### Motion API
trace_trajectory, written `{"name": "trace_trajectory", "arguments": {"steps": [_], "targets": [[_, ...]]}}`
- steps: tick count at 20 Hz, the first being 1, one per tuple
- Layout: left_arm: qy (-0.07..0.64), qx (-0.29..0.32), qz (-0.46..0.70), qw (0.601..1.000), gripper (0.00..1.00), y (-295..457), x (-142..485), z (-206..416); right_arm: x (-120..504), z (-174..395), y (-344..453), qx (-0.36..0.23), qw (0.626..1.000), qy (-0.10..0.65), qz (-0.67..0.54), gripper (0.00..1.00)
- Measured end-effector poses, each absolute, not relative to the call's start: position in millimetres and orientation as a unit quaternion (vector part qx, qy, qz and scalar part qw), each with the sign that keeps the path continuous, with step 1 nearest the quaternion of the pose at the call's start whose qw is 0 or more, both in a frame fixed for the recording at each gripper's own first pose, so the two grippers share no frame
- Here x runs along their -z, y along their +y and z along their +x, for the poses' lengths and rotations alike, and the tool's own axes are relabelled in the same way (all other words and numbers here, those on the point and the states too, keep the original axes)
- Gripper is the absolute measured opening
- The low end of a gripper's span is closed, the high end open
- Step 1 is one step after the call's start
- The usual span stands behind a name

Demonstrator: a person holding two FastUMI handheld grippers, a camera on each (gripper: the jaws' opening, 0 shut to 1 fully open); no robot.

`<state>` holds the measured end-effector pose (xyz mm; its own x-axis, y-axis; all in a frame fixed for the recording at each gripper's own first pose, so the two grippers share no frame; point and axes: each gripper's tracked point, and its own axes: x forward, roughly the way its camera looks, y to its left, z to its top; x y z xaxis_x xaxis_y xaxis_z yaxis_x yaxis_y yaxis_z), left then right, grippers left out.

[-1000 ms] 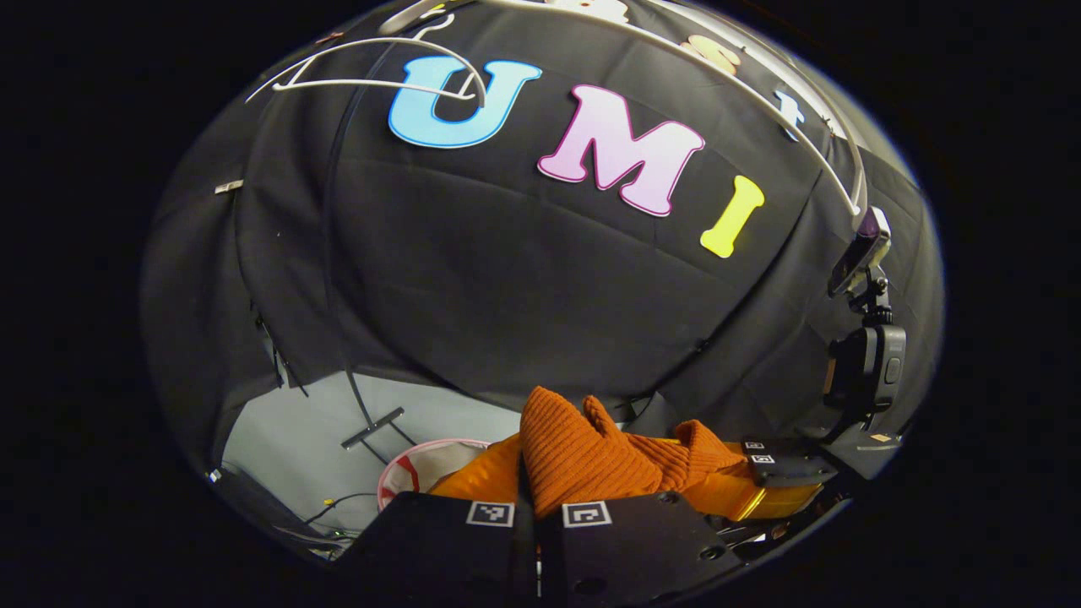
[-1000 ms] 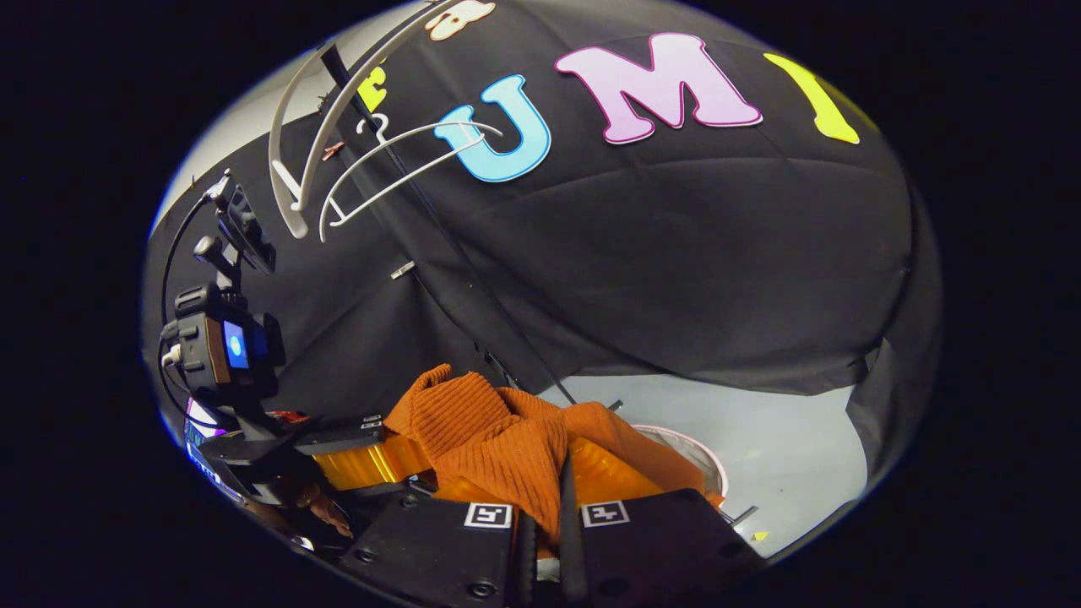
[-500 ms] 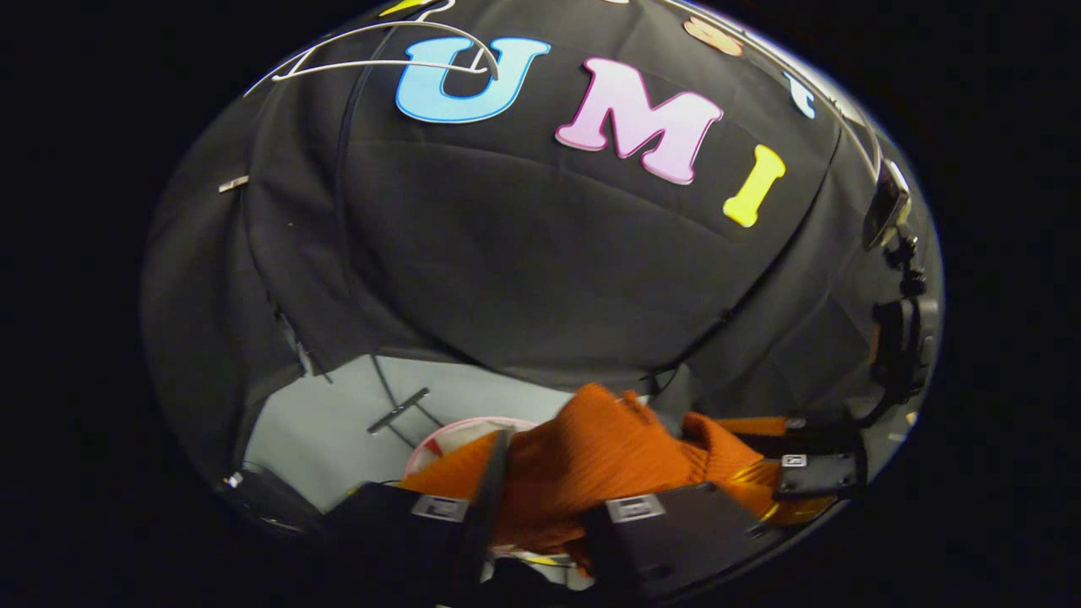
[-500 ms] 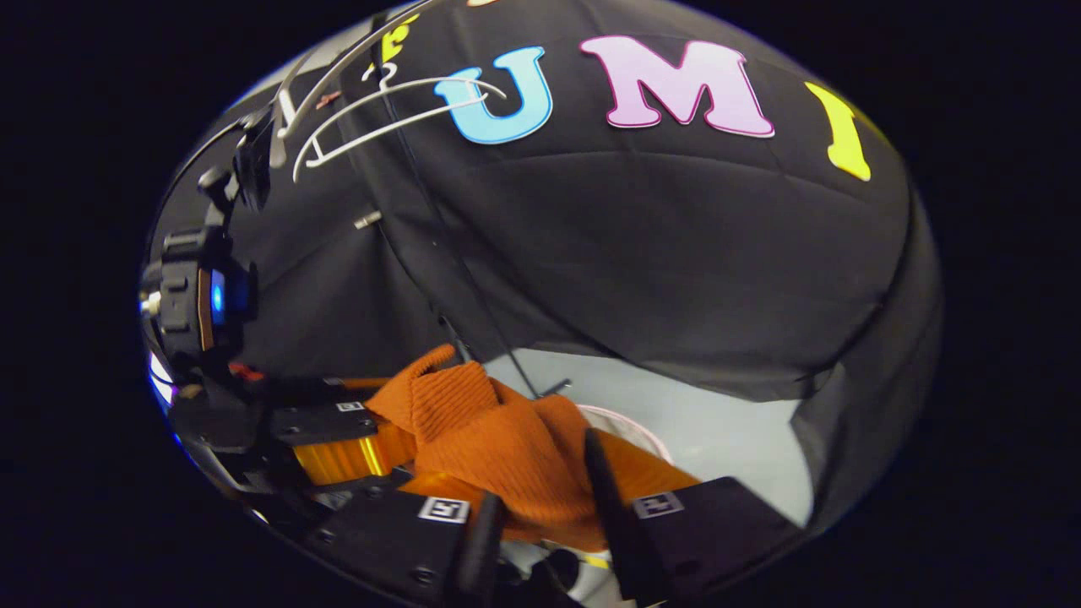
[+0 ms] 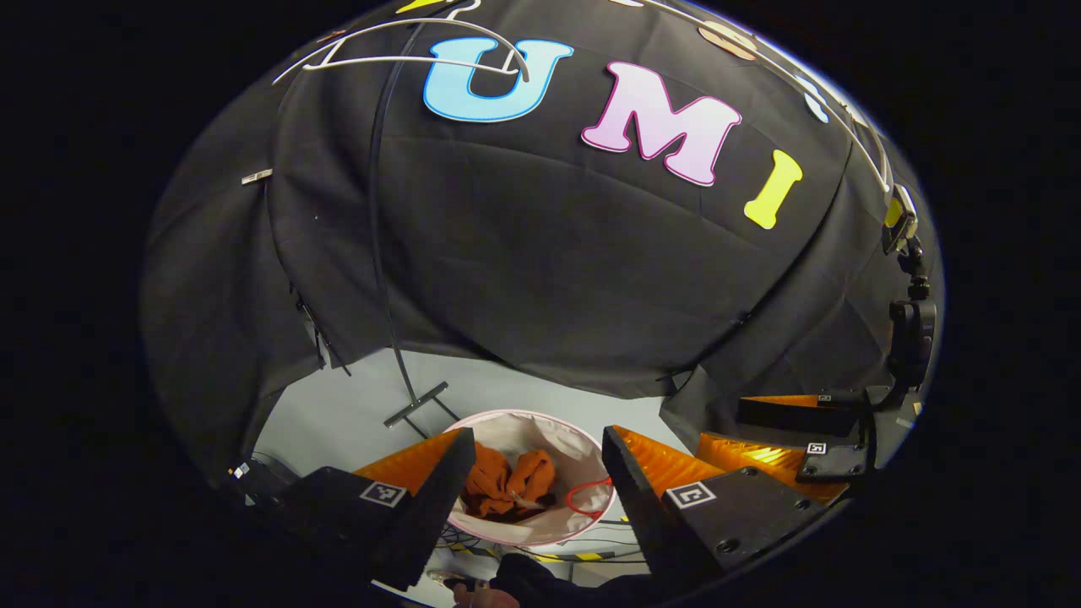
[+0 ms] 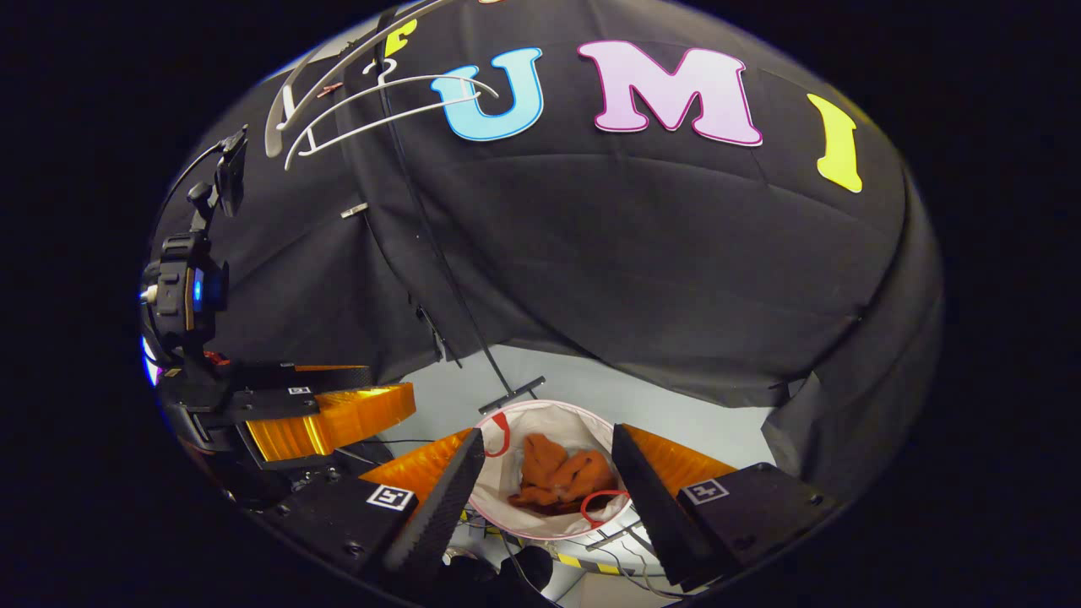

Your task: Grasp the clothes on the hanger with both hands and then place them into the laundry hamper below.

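An orange knitted garment lies crumpled inside the white laundry hamper on the floor below. My left gripper hangs open above the hamper with nothing between its fingers. My right gripper is open too, empty, over the same hamper. The right gripper shows at the right of the left gripper view, and the left gripper at the left of the right gripper view. A bare white hanger hangs high up on the rail.
A white curved rail runs along the top. A thin black stand pole with a metal foot rises behind the hamper. Cables and yellow-black tape lie on the grey floor.
Both grippers went from shut on the orange garment to open. The garment dropped out of them into the hamper below.
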<state>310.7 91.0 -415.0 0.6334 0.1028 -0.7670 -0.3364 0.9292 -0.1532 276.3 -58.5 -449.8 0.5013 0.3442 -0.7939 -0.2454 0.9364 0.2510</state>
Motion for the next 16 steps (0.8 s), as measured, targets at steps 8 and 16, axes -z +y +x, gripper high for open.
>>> {"name": "trace_trajectory", "arguments": {"steps": [8,16], "targets": [[0.375,-0.128,-0.102,0.912,0.95,101.1,380.5,279.8,418.3,262.3,-32.3,-0.193,0.876,0.438,0.062,0.99],[0.281,-0.102,-0.070,0.952,0.95,108.7,285.4,221.0,330.6,222.2,20.9,-0.202,0.909,0.360,0.055,0.99]]}}
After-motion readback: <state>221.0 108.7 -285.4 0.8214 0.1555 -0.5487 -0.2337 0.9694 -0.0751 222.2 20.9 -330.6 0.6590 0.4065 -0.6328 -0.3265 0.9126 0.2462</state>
